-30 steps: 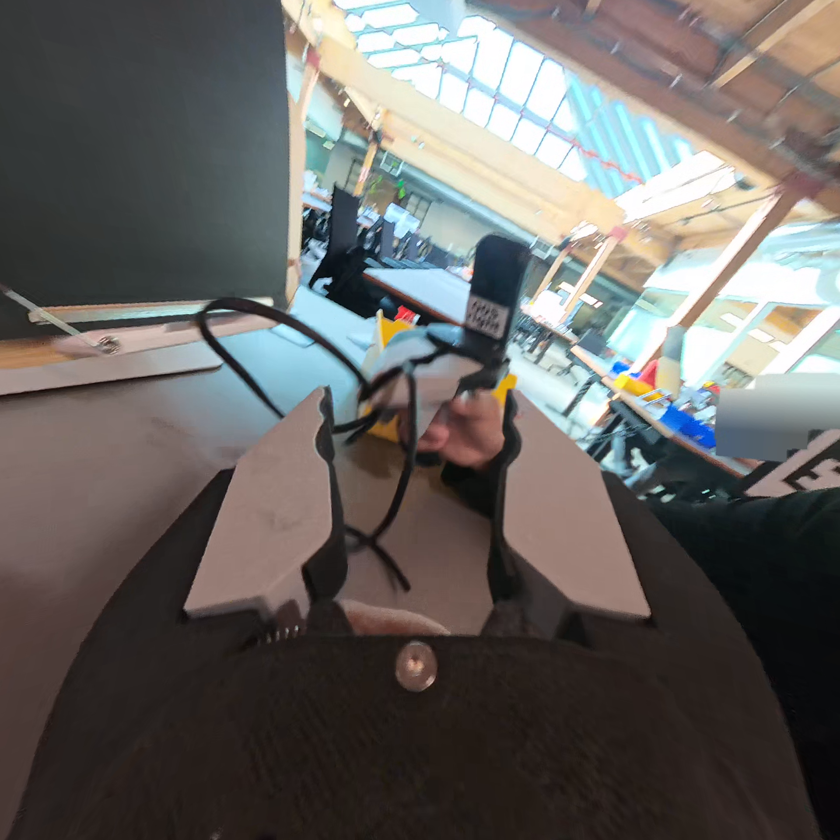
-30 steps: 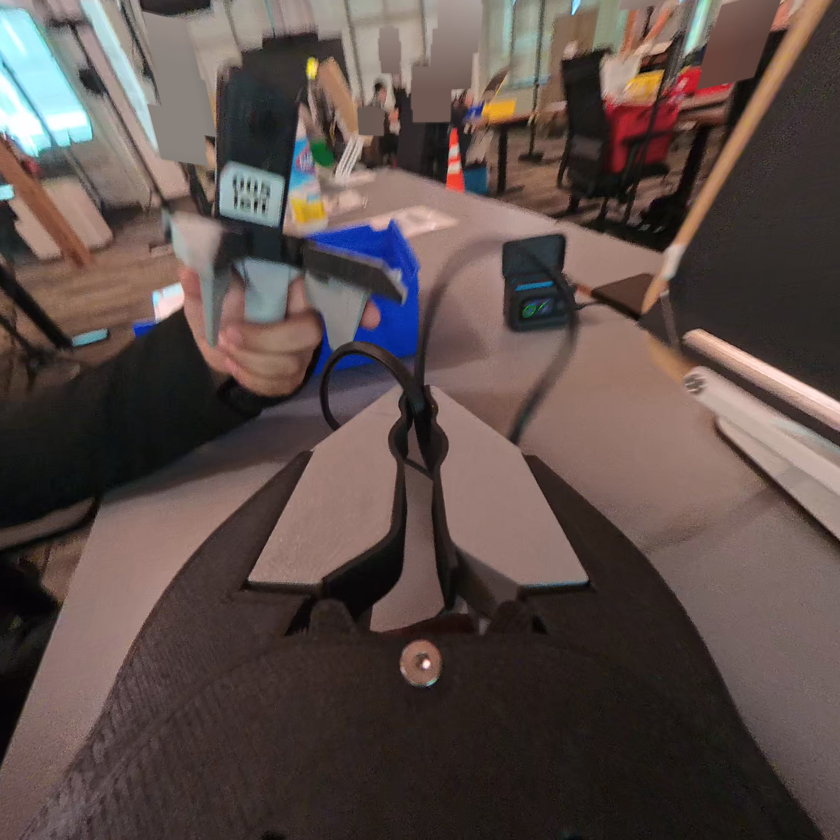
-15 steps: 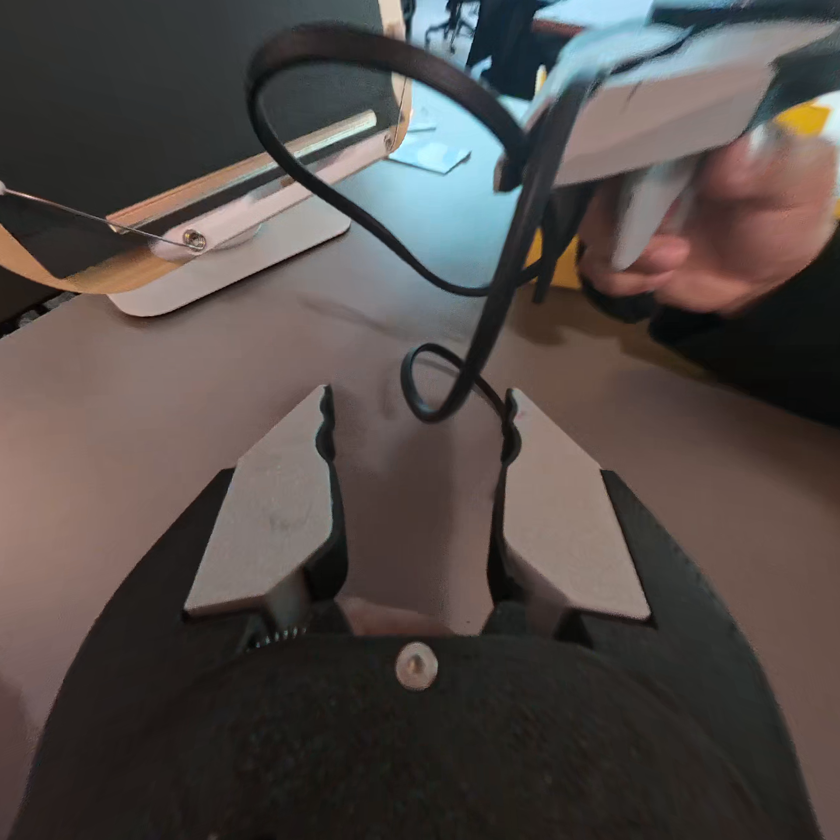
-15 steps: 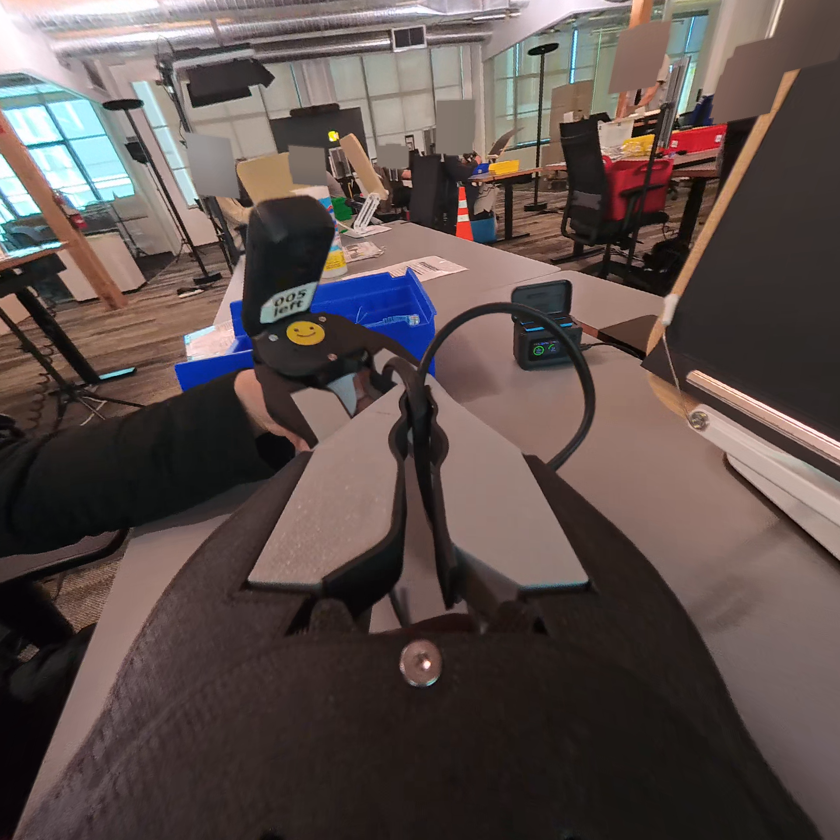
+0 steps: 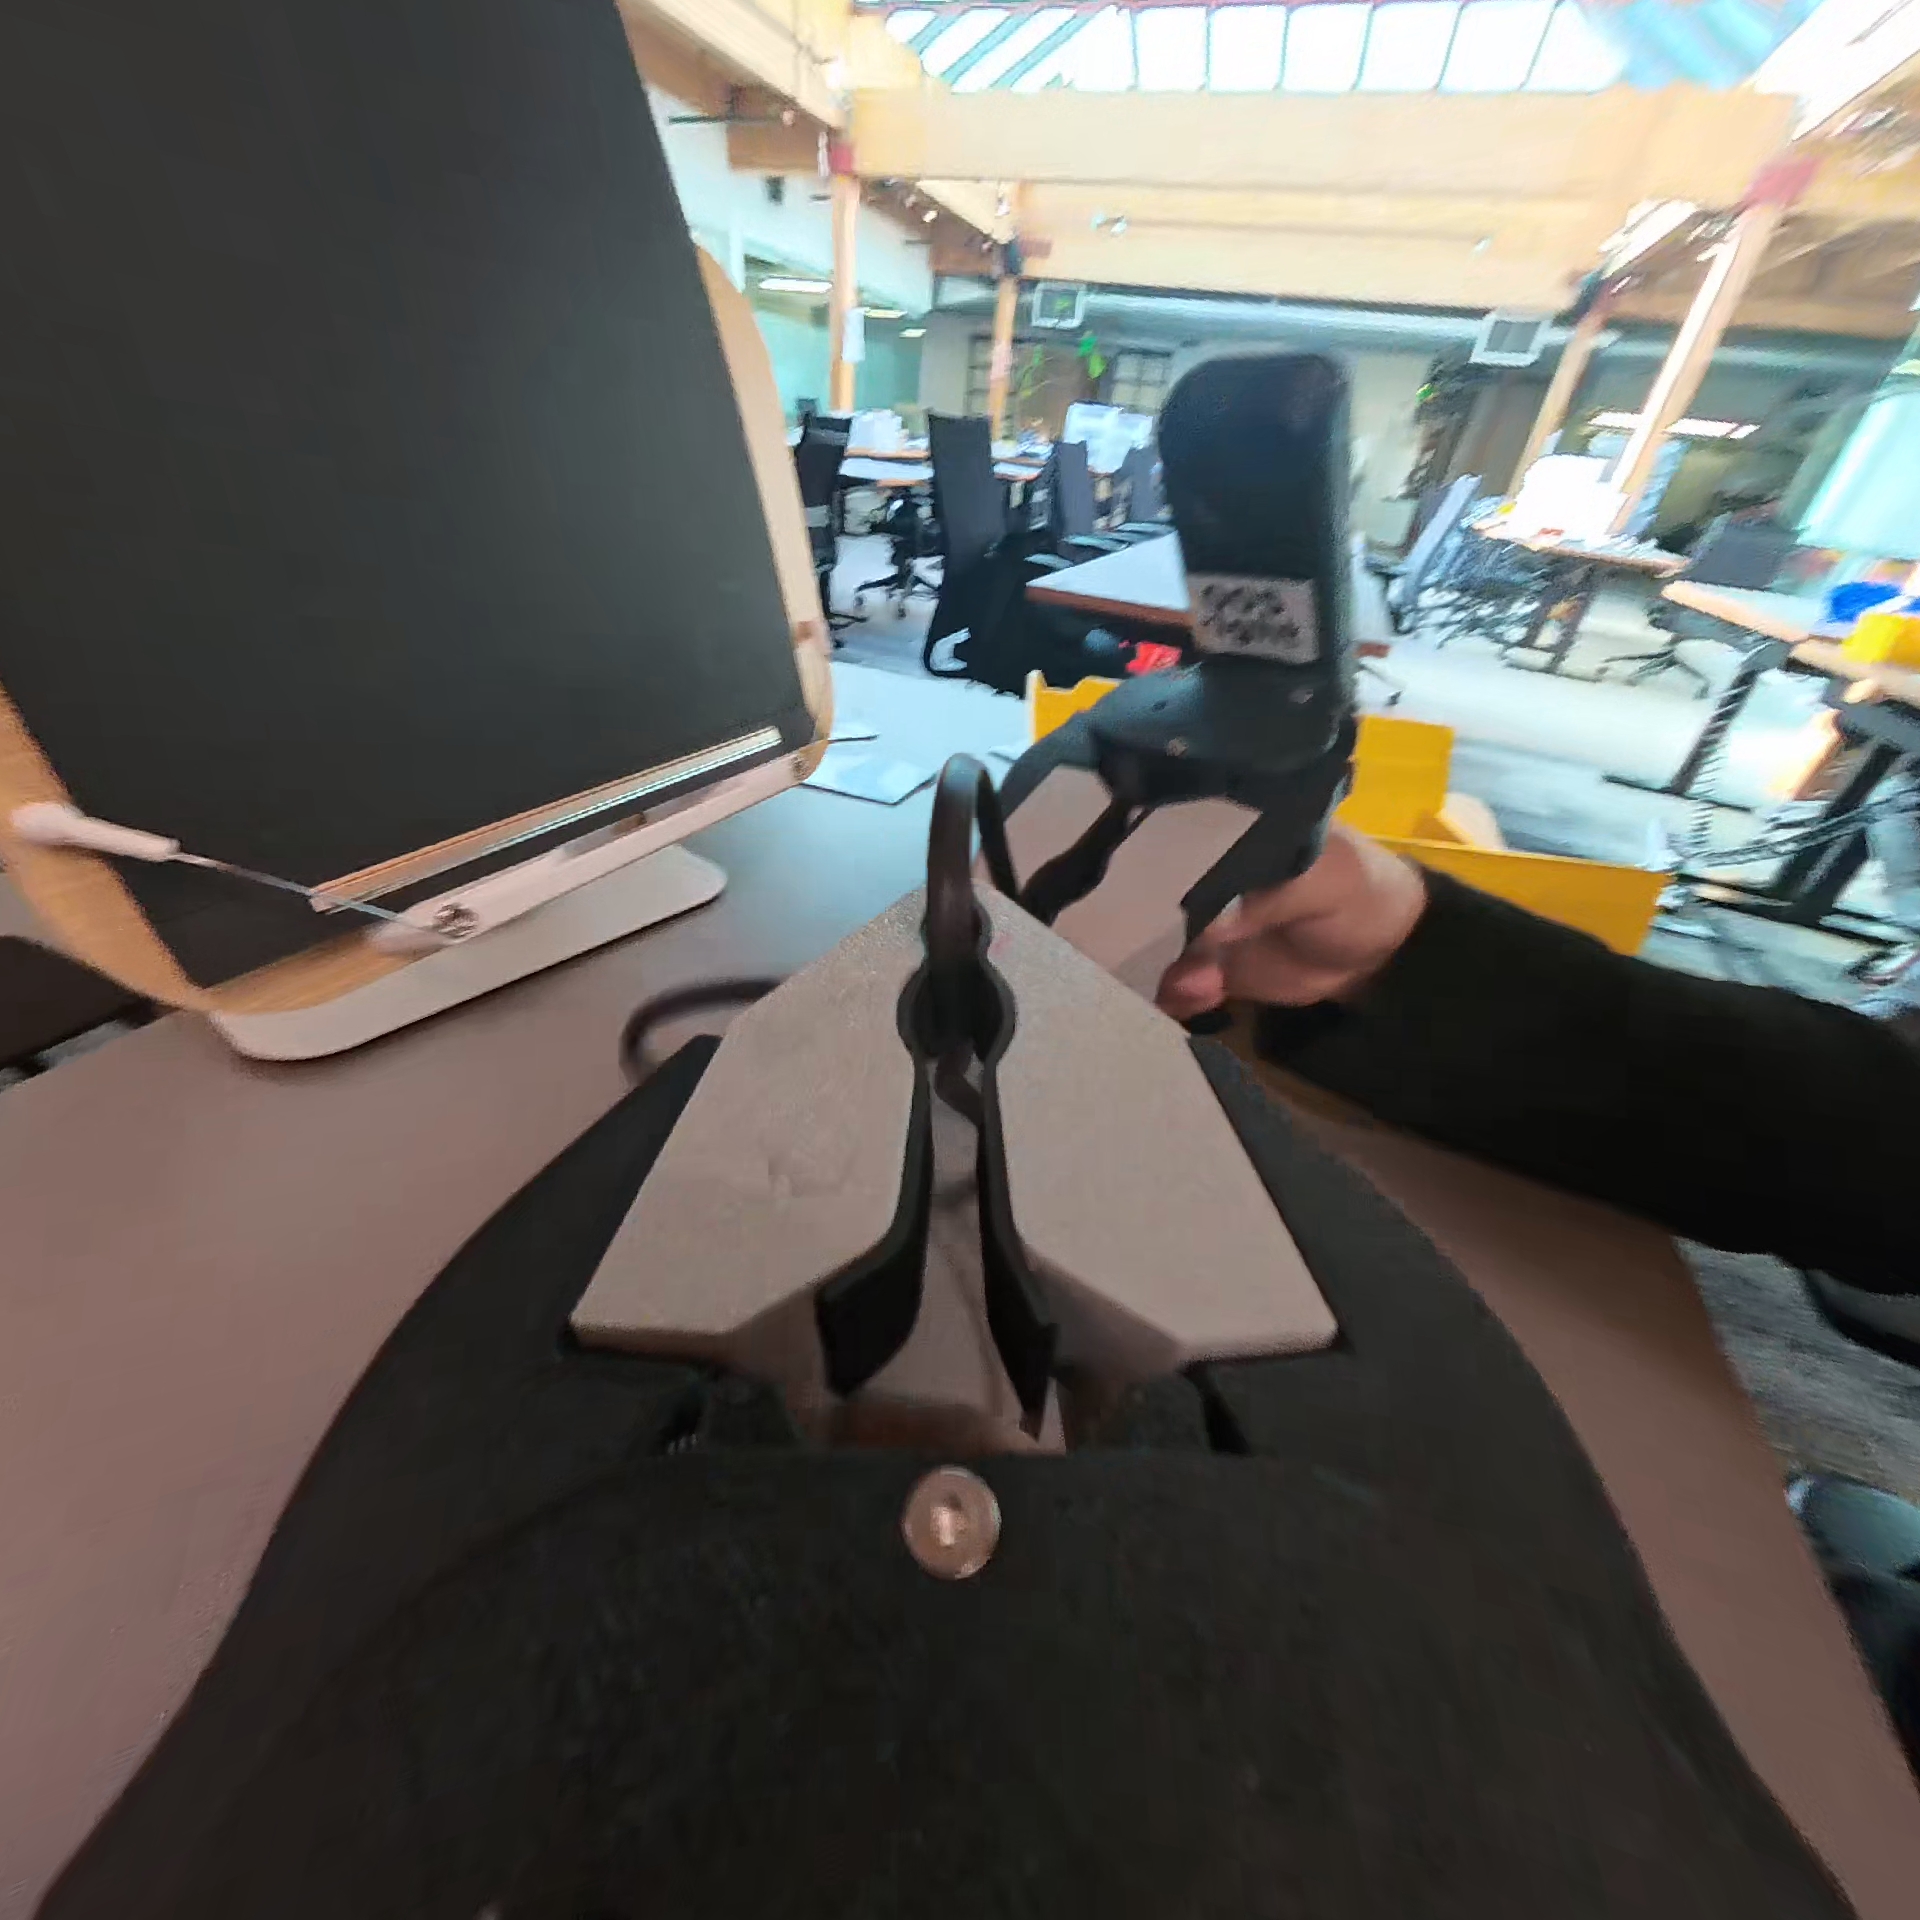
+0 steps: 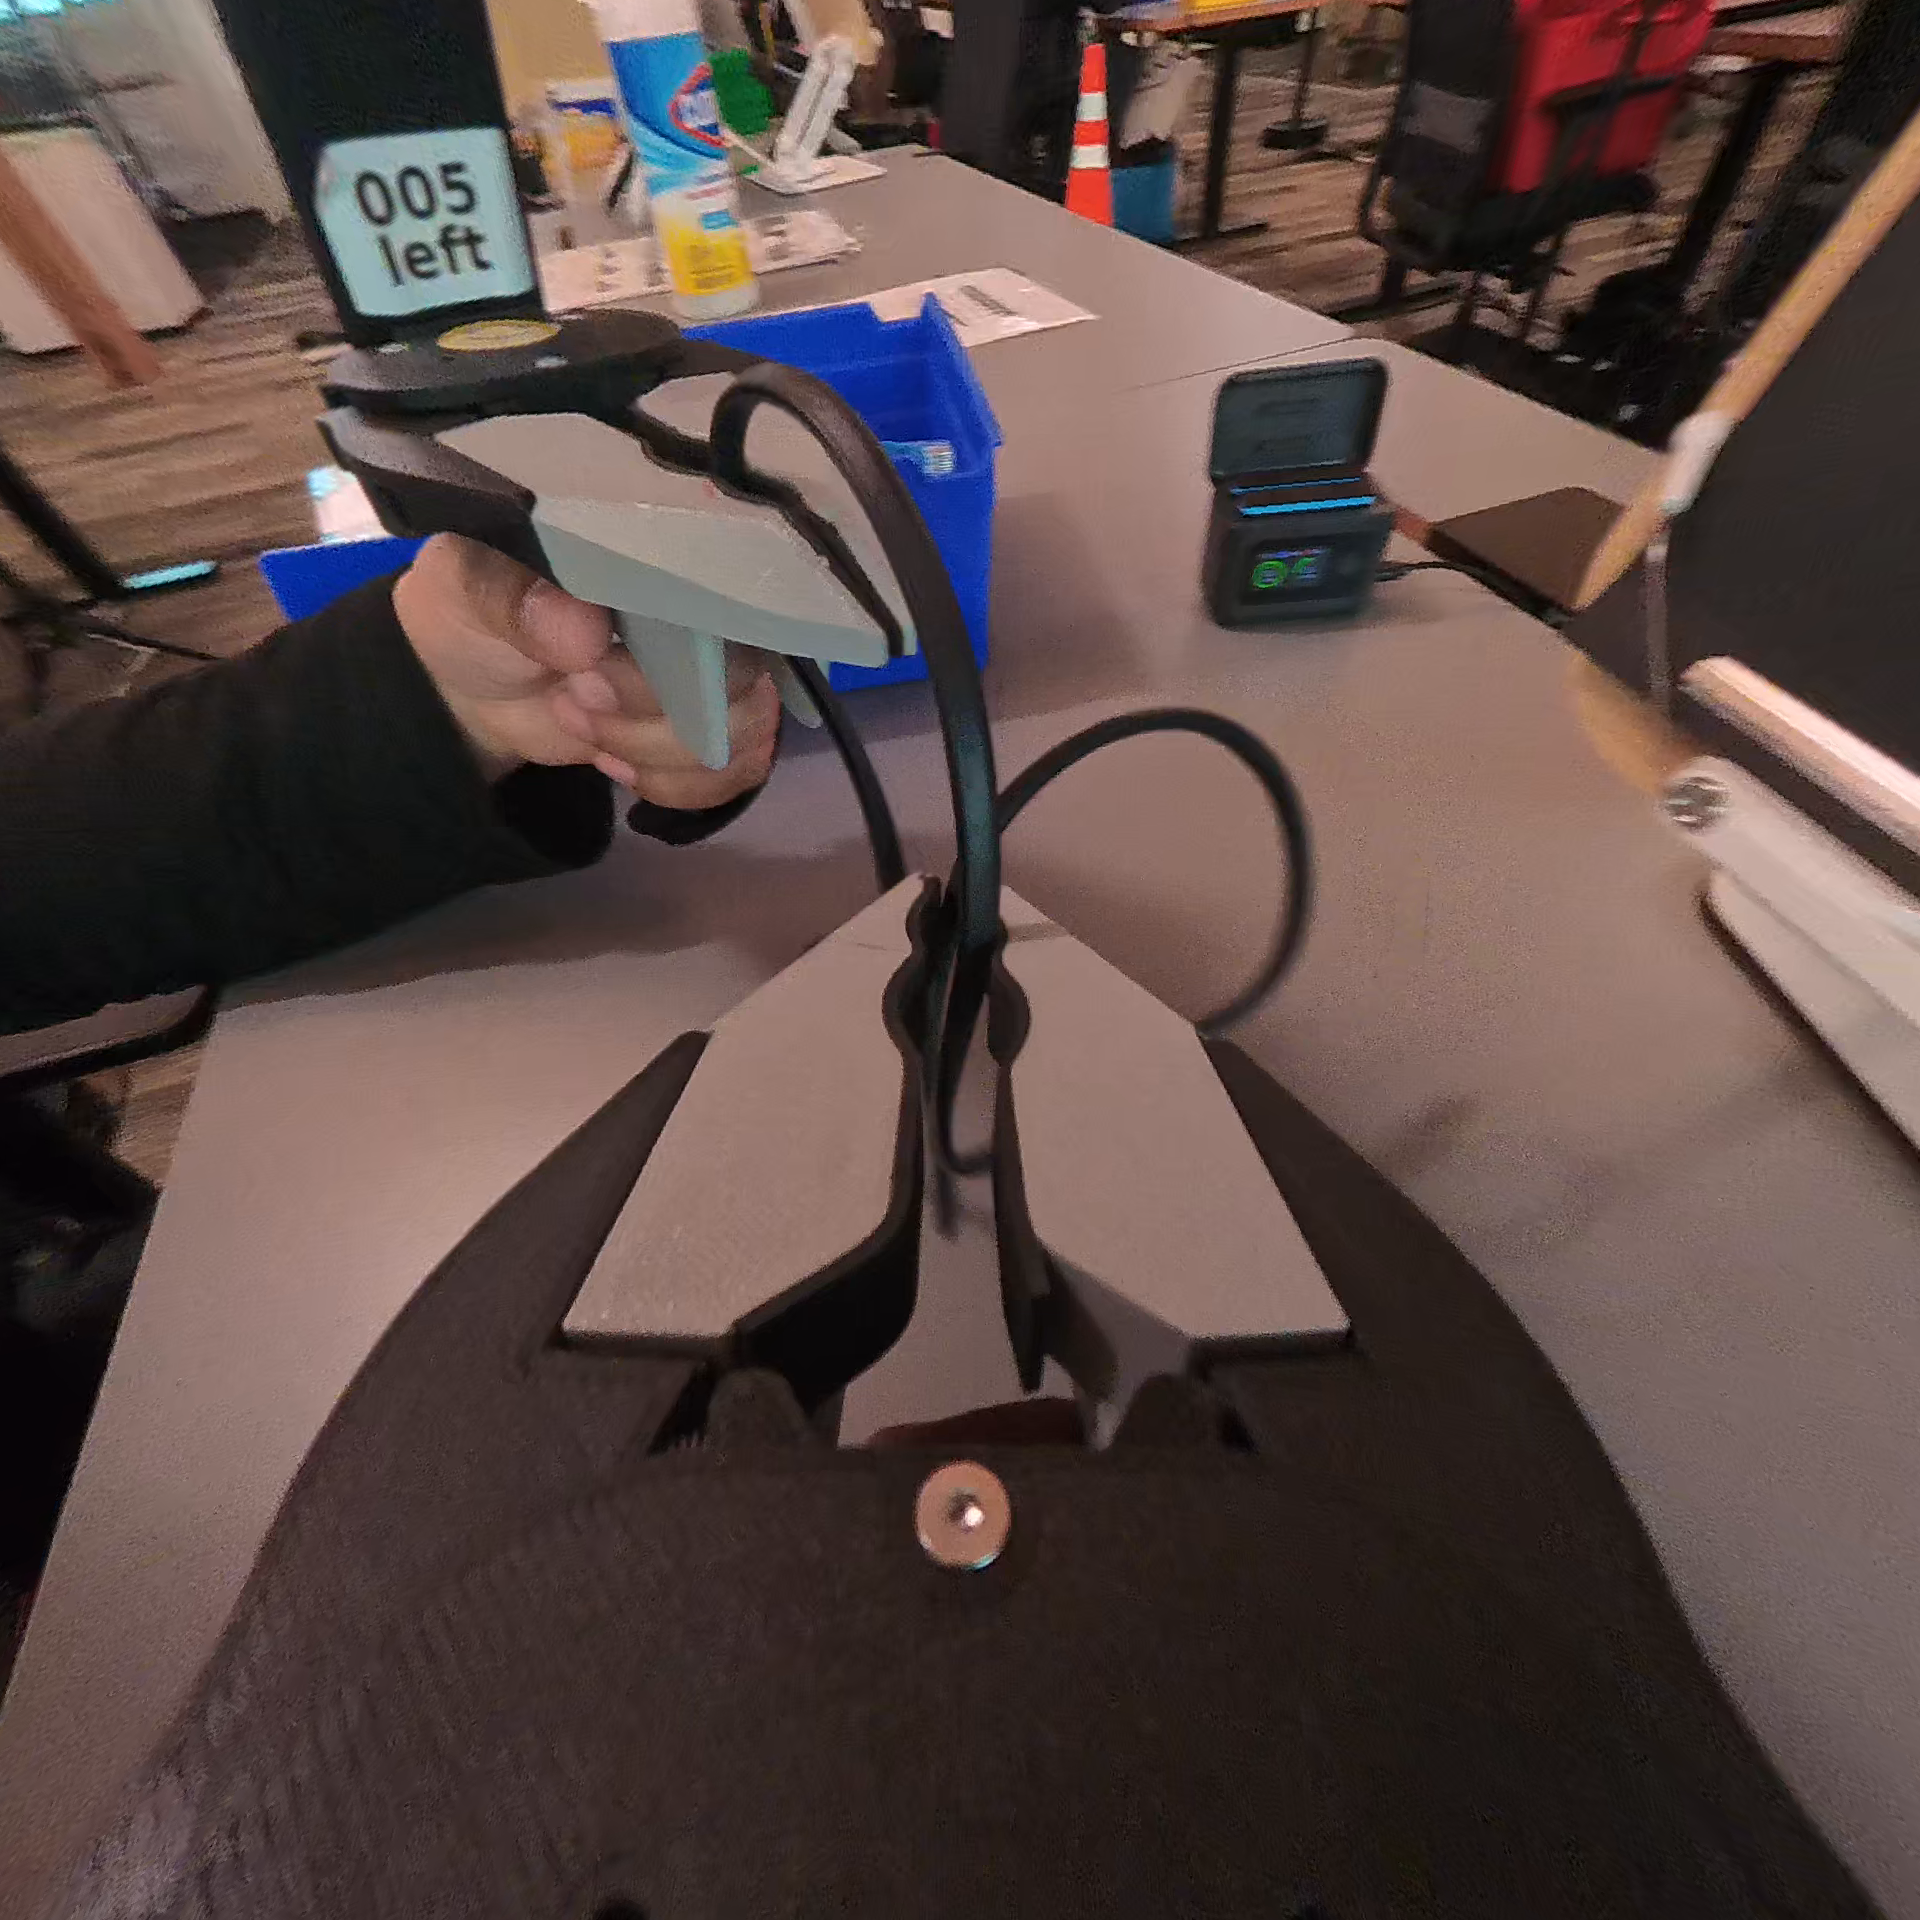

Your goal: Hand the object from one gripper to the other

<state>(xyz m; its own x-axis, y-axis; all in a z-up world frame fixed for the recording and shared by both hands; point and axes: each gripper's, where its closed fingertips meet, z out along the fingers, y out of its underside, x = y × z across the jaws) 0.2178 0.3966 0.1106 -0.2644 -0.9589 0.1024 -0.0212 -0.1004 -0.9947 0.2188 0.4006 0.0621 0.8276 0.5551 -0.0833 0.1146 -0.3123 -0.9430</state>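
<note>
object: thin black flexible rubber-like cable [image 6: 961, 665] | state: bending into loose loops, hanging off the grey tabletop [image 6: 1455, 987] | pose: arching upward, one loop [image 6: 1283, 831] curling sideways | place: hanging above that tabletop, not lying flat

Grey table [image 6: 1455, 1091], blue bin [image 6: 935, 499], charger case [image 6: 1294, 499]

We see bright daylight pouring from the skylights [image 5: 1247, 42] in the left wrist view, washed nearly white — the hall behind is soft with motion blur. The dark screen [image 5: 364, 416] shows no glare. In the right wrist view the light is flatter and dimmer; the table [image 6: 1455, 935] carries only faint shadows. Both pictures bend straight lines at the edges — wide-angle distortion.
</note>
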